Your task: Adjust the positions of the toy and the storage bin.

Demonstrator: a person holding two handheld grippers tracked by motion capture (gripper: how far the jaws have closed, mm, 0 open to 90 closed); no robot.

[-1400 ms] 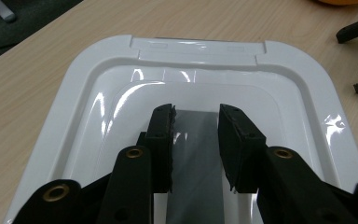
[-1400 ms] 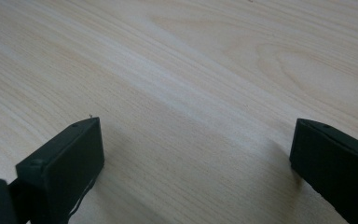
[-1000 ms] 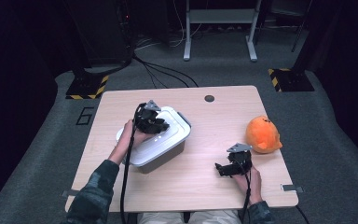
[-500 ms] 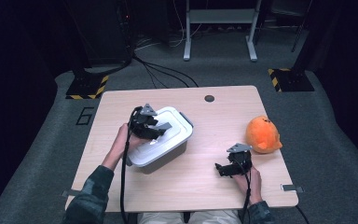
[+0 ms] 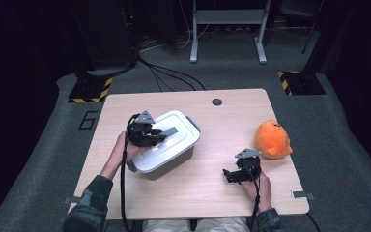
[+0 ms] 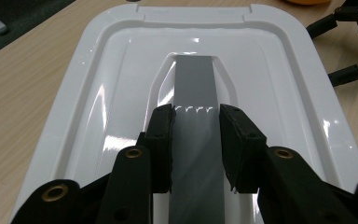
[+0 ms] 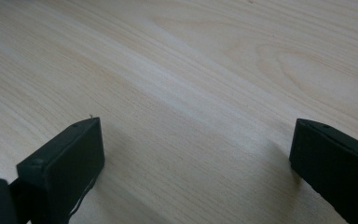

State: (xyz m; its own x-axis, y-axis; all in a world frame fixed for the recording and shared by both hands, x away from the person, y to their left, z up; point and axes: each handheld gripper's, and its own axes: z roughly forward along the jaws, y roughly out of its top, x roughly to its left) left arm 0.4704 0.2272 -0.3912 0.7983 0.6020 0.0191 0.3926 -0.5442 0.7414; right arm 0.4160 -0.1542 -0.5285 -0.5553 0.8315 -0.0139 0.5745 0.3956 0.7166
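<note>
Your white rectangular plastic storage box [image 5: 166, 145] sits left of centre in the high view, its white lid [image 6: 121, 84] on, so you cannot tell what is inside. The flat grey handle [image 6: 195, 88] runs up the middle of the left gripper view. Your left gripper [image 6: 196, 116] has just closed its jaws on that handle, one pad against each side. Lower right in the high view, your right gripper [image 5: 232, 175] rests on the light wooden table [image 5: 222, 125], jaws wide apart with nothing between them. A round orange plush toy [image 5: 272, 139] lies just above it.
</note>
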